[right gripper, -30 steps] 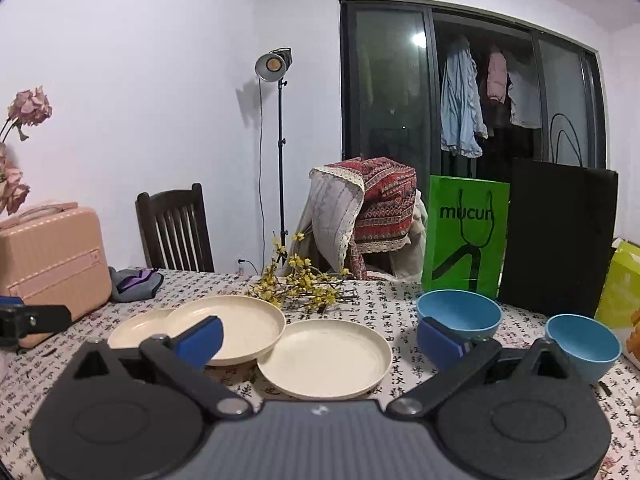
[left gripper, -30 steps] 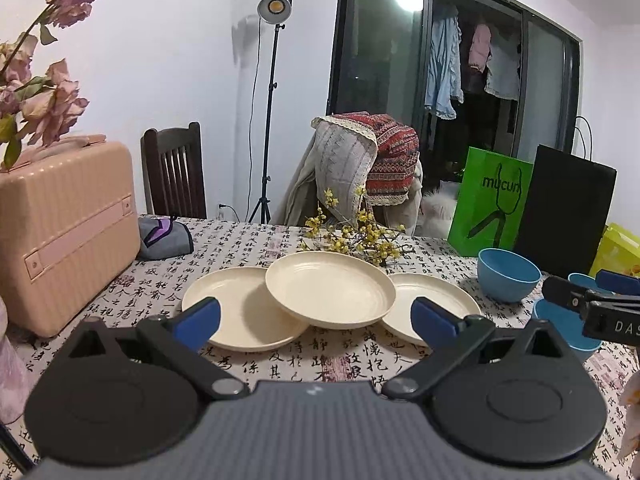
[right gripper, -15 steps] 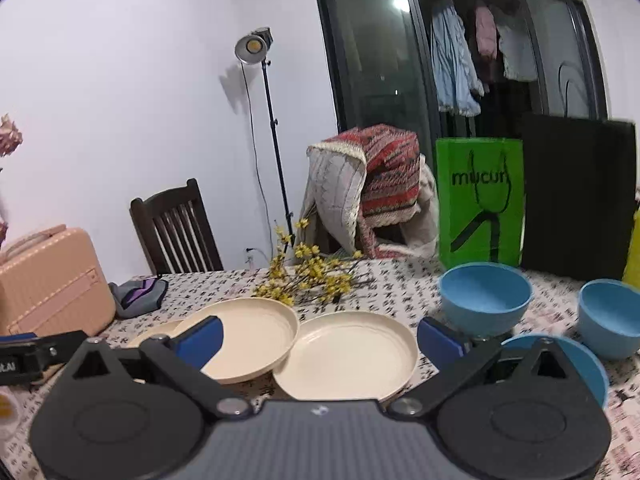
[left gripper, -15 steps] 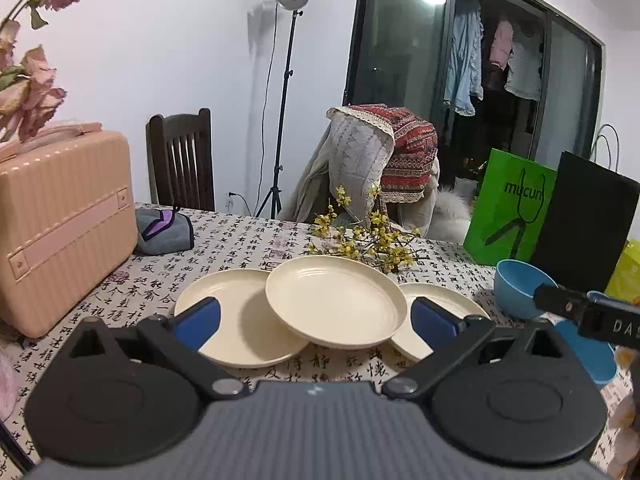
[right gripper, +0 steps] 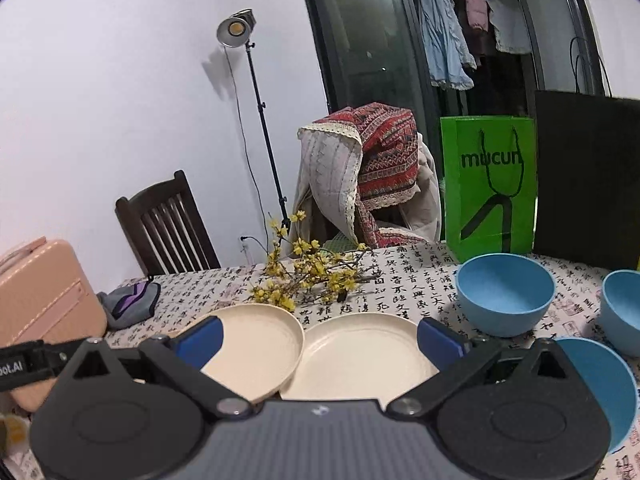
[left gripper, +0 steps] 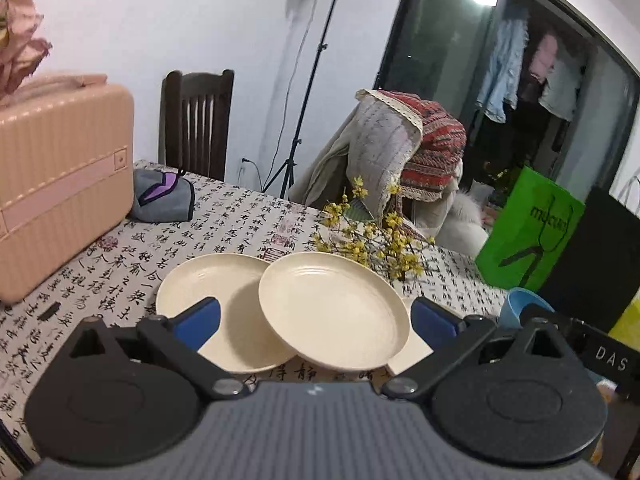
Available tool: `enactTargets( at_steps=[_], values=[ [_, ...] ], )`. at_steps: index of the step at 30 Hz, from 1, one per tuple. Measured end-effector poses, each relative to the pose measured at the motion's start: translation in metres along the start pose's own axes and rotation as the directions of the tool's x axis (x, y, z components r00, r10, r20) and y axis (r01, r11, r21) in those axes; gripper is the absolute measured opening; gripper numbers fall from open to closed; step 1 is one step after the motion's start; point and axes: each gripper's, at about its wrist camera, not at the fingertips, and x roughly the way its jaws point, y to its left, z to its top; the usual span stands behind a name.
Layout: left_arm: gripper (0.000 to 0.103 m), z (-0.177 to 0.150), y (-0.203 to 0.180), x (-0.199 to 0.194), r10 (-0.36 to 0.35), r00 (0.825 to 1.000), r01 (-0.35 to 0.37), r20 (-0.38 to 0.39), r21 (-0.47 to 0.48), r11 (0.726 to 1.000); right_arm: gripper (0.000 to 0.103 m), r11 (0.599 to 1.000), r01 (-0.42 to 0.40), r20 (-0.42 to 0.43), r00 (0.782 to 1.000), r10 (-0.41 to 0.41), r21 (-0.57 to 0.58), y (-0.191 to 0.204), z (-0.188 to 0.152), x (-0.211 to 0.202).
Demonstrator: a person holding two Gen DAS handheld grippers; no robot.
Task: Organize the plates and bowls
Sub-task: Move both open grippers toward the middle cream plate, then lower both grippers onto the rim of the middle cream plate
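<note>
So: both grippers gape empty. Left gripper (left gripper: 314,316) faces the middle cream round plate (left gripper: 334,316), which overlaps its neighbour, dead ahead; right gripper (right gripper: 318,340) sits nearer the blue plastic bowls (right gripper: 505,294) beside it.

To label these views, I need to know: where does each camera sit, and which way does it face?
Left wrist: on the left hand-held gripper, facing the cream plates; its open blue-padded fingers show.
Right wrist: on the right hand-held gripper, facing plates and blue bowls; its open fingers show.
Shared: the plates, yellow flowers, green bag, and each other's gripper at the edge.
</note>
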Motion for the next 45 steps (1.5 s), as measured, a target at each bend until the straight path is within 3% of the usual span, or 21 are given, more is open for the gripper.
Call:
enactTargets(
  at_steps=[10,22,32,45],
  values=[
    [0.103,0.019,0.003,0.029,0.047,0.999,-0.046,0.015,-0.048,0.998,0.103,0.999,0.035,-0.011,0.999,-0.035,0.002,0.011,0.015,0.036],
    [0.103,0.046,0.031,0.068,0.155,0.988,-0.151,0.019,-0.144,0.978,0.103,1.000,0.027,-0.022,0.999,-0.027,0.001,0.033,0.013,0.079],
    [0.103,0.049,0.056,0.096,0.125,0.992,-0.126,-0.017,-0.149,0.981,0.103,1.000,0.019,-0.022,1.000,-0.019,0.007,0.048,0.009,0.111],
    [0.103,0.050,0.062,0.107,0.102,0.994,-0.106,-0.035,-0.165,0.981,0.103,0.998,-0.009,-0.017,1.000,0.009,0.058,0.030,0.012,0.136]
  ],
)
